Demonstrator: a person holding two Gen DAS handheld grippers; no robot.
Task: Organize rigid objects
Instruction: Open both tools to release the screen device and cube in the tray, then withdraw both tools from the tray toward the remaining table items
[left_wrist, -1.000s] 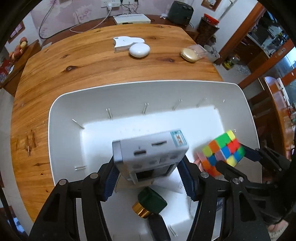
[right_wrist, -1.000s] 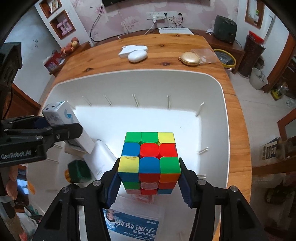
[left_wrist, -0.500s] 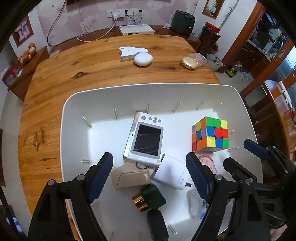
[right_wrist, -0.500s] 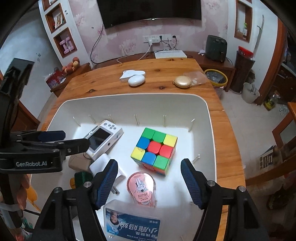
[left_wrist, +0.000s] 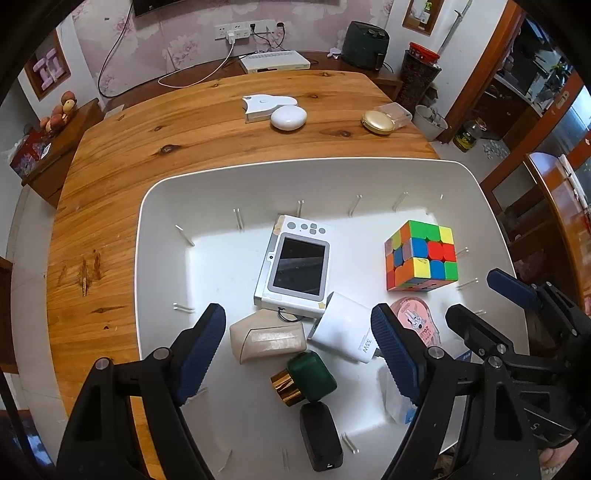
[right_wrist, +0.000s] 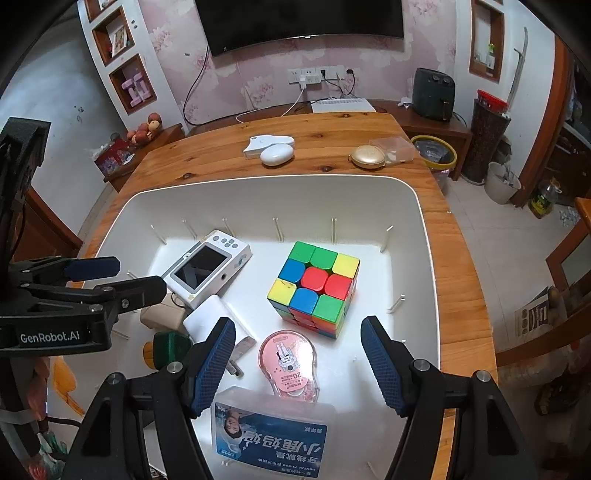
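- Wooden table (left_wrist: 155, 147) carries a big white bin (left_wrist: 162, 280); pink floral wall, sockets and a TV (right_wrist: 299, 22) behind it.
- My left gripper (left_wrist: 297, 354) hangs over the bin's near-left part, fingers spread wide, gripping nothing.
- My right gripper (right_wrist: 297, 363) hangs over the bin's near side, fingers also spread wide, empty.
- Colour cube (right_wrist: 314, 288) sits on the bin floor, right of centre, clear of both grippers; in the left view it is at (left_wrist: 421, 256).
- White handheld device with dark screen (left_wrist: 295, 267) lies flat, screen up, left of the cube; its near edge rests over the beige case (left_wrist: 267, 339) and the white charger block (left_wrist: 347, 332).
- Beige case and charger lie side by side, just beside each other, between my left fingers in the left view.
- Green bottle with gold cap (left_wrist: 304, 378) lies on its side just nearer than those two; a black oblong thing (left_wrist: 319, 435) lies next to it, nearer still.
- Pink round floss-type case (right_wrist: 288, 360) lies flat just nearer than the cube, between my right fingers in the right view.
- Clear box with a blue printed label (right_wrist: 271, 432) lies at the bin's near wall, touching or nearly touching the pink case; cannot tell which.
- Outside the bin, far end of the table: white oval case (left_wrist: 288, 118) against a white flat gadget (left_wrist: 266, 107), gold round compact (left_wrist: 376, 122) beside a clear plastic box (left_wrist: 393, 112).
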